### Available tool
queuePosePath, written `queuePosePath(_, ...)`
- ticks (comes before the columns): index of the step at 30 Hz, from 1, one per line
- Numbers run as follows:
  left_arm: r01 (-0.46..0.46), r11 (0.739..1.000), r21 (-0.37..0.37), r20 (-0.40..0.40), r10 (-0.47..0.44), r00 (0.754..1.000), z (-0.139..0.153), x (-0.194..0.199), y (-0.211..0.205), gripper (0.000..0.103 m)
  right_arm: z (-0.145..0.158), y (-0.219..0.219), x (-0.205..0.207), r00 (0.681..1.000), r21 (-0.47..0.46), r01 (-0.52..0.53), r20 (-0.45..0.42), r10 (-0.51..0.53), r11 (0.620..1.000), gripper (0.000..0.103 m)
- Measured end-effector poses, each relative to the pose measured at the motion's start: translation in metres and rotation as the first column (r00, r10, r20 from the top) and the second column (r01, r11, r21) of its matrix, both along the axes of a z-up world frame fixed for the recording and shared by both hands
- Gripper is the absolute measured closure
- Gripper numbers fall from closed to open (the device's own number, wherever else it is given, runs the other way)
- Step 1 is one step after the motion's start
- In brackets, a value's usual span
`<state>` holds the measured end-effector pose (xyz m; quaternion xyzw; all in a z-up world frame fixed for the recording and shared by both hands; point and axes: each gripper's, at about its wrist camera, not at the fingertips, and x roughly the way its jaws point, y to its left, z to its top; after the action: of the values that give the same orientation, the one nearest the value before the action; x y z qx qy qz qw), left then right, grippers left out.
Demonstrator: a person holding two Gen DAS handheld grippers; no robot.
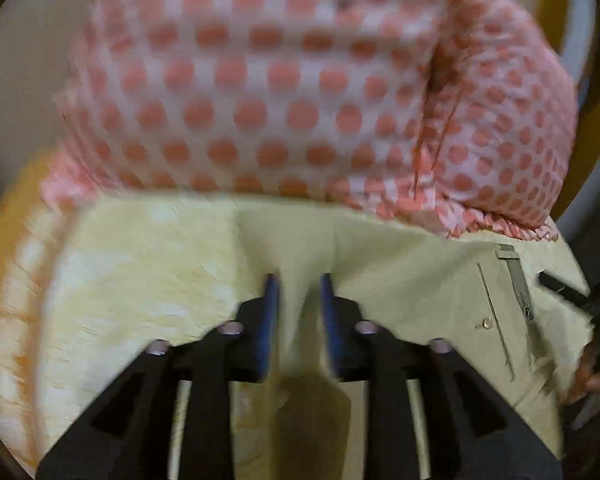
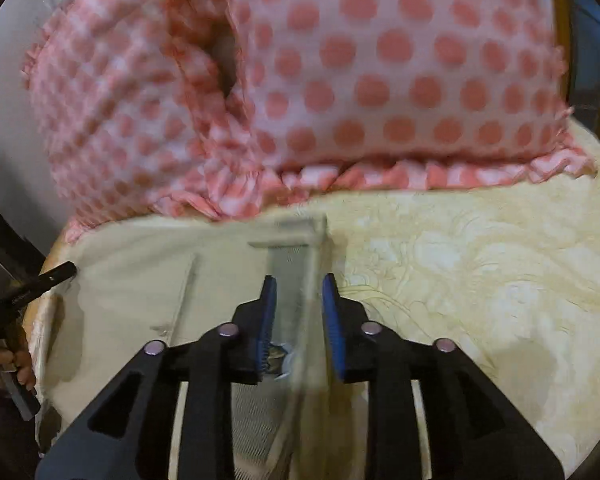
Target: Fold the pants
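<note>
Beige pants (image 1: 420, 292) lie on a cream patterned bedspread (image 1: 140, 272). In the left wrist view my left gripper (image 1: 299, 280) has a raised ridge of the beige cloth between its blue pads, which stand a little apart around it. A pocket with a button (image 1: 488, 323) shows to its right. In the right wrist view my right gripper (image 2: 299, 280) straddles the waistband end of the pants (image 2: 292, 264), with grey mesh lining between its pads. The rest of the pants (image 2: 140, 288) spreads to the left.
Two pink polka-dot pillows (image 1: 260, 80) (image 2: 380, 72) lie just behind the pants. The right gripper's finger shows at the right edge of the left wrist view (image 1: 564, 290); the left gripper's finger shows at the left of the right wrist view (image 2: 40, 284). The bedspread (image 2: 480, 280) extends right.
</note>
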<state>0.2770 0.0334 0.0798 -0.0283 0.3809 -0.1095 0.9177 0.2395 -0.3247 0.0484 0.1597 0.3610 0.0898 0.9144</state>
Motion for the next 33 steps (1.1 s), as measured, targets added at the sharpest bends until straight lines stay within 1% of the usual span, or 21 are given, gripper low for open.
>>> queuePosePath(1,0.008,1.000,-0.011,0.035,-0.008,0.999,0.006,-0.013,0.002,0.044,0.006,-0.001,-0.014,0.999,0.057,-0.030,0.044,0.027,0.998,0.043)
queuePosePath(2,0.045,0.997,-0.070,0.055,-0.041,0.998,0.010,-0.030,0.004,0.044,0.009,-0.001,-0.024,0.996,0.097,-0.058,0.074,0.051,0.994,0.034)
queuePosePath(4,0.142,0.971,-0.191,0.015,-0.141,0.990,0.007,-0.046,-0.001,0.042,0.008,0.006,-0.038,0.986,0.202,-0.158,0.086,0.143,0.967,0.034)
queuePosePath(6,0.179,0.952,-0.248,-0.075,-0.204,0.976,-0.012,-0.047,-0.013,0.042,-0.007,0.014,-0.034,0.977,0.295,-0.206,0.010,0.213,0.933,0.028)
queuePosePath(7,0.165,0.955,-0.247,-0.145,-0.205,0.968,-0.028,-0.041,-0.020,0.042,-0.027,0.016,-0.025,0.971,0.344,-0.170,-0.100,0.216,0.924,0.027)
queuePosePath(8,0.139,0.965,-0.224,-0.203,-0.186,0.961,-0.043,-0.034,-0.025,0.044,-0.038,0.016,-0.018,0.965,0.360,-0.127,-0.170,0.199,0.924,0.027)
queuePosePath(9,0.114,0.971,-0.208,-0.228,-0.162,0.960,-0.052,-0.031,-0.024,0.057,-0.047,0.006,-0.018,0.972,0.422,-0.074,-0.173,0.160,0.903,0.027)
queuePosePath(10,0.096,0.976,-0.196,-0.198,-0.135,0.971,-0.051,-0.035,-0.023,0.060,-0.048,0.002,-0.021,0.972,0.425,-0.025,-0.201,0.121,0.905,0.027)
queuePosePath(11,0.082,0.981,-0.175,-0.190,-0.115,0.975,-0.048,-0.042,-0.022,0.058,-0.047,-0.001,-0.028,0.969,0.419,0.014,-0.229,0.091,0.908,0.026)
queuePosePath(12,0.068,0.986,-0.154,-0.182,-0.096,0.979,-0.040,-0.057,-0.022,0.046,-0.042,-0.001,-0.039,0.972,0.397,0.026,-0.226,0.070,0.918,0.017)
queuePosePath(13,0.062,0.989,-0.136,-0.159,-0.084,0.984,-0.036,-0.069,-0.021,0.030,-0.032,0.007,-0.061,0.981,0.322,0.012,-0.185,0.051,0.947,0.010)
queuePosePath(14,0.062,0.994,-0.091,-0.105,-0.072,0.992,-0.028,-0.094,-0.021,0.022,-0.027,0.013,-0.075,0.987,0.276,-0.002,-0.155,0.046,0.961,0.002)
queuePosePath(15,0.057,0.997,-0.053,-0.066,-0.061,0.996,-0.023,-0.113,-0.020,0.011,-0.023,0.027,-0.100,0.993,0.195,-0.031,-0.107,0.052,0.980,0.001)
queuePosePath(16,0.045,0.999,-0.011,-0.030,-0.045,0.999,-0.021,-0.133,-0.021,0.006,-0.022,0.036,-0.116,0.994,0.142,-0.054,-0.081,0.066,0.988,0.001)
queuePosePath(17,0.032,0.999,0.041,0.011,-0.032,0.999,-0.021,-0.159,-0.023,0.005,-0.024,0.051,-0.133,0.995,0.075,-0.078,-0.057,0.083,0.994,0.001)
queuePosePath(19,0.008,0.996,0.087,0.050,-0.013,0.999,-0.028,-0.195,-0.022,0.002,-0.031,0.073,-0.159,0.996,-0.036,-0.084,-0.021,0.083,0.996,0.001)
queuePosePath(21,-0.020,0.995,0.099,0.055,0.015,0.998,-0.038,-0.216,-0.022,0.002,-0.040,0.094,-0.174,0.998,-0.147,-0.062,0.023,0.067,0.987,0.001)
queuePosePath(23,-0.052,0.993,0.105,0.039,0.048,0.998,-0.050,-0.227,-0.021,0.002,-0.043,0.104,-0.183,0.998,-0.214,-0.043,0.043,0.053,0.976,0.001)
queuePosePath(27,-0.101,0.989,0.109,0.020,0.099,0.995,-0.068,-0.235,-0.017,0.002,-0.053,0.114,-0.192,0.998,-0.245,-0.037,0.038,0.048,0.969,0.001)
queuePosePath(29,-0.103,0.983,0.152,0.047,0.097,0.994,-0.071,-0.241,-0.022,0.002,-0.055,0.118,-0.202,0.998,-0.292,-0.020,0.049,0.036,0.956,0.001)
queuePosePath(33,-0.107,0.984,0.143,0.073,0.097,0.993,-0.073,-0.246,-0.022,0.002,-0.058,0.122,-0.214,0.996,-0.309,0.014,0.090,0.015,0.951,0.001)
